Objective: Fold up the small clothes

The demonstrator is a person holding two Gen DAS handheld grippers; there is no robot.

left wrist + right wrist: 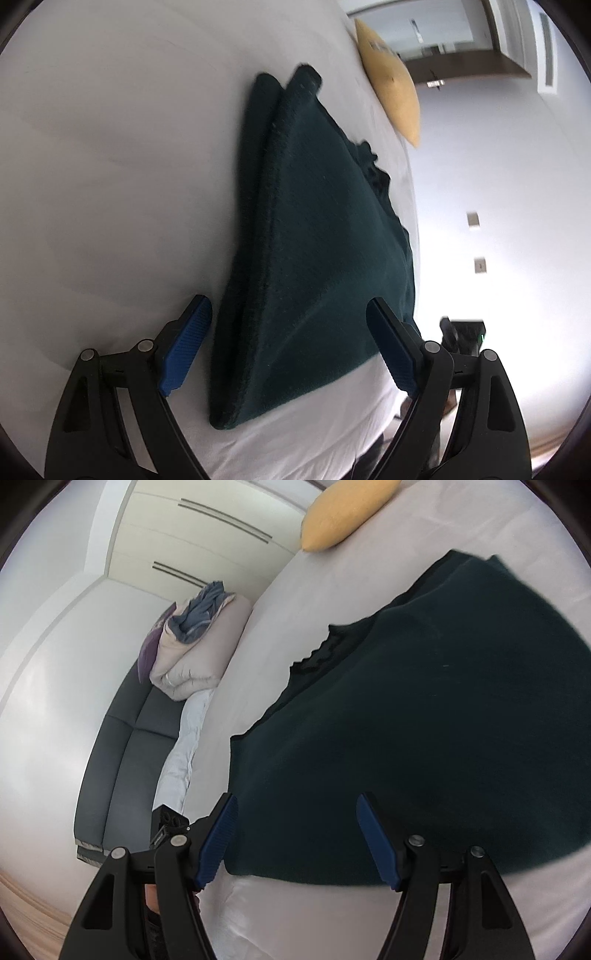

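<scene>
Two released tools, left tool [288, 343] and right tool [295, 838], hover over a dark green garment [314, 240] lying partly folded on the bed [110, 166]; pinching matching corners together would likely keep the next fold square.

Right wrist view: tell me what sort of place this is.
Likely a bedroom: a white bed with a yellow pillow, a folded duvet, and a built-in wardrobe behind.

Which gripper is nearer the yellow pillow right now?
Cannot tell. The left gripper and right gripper both hang open at the near edge of the dark green garment, with the yellow pillow far beyond it in both views.
</scene>
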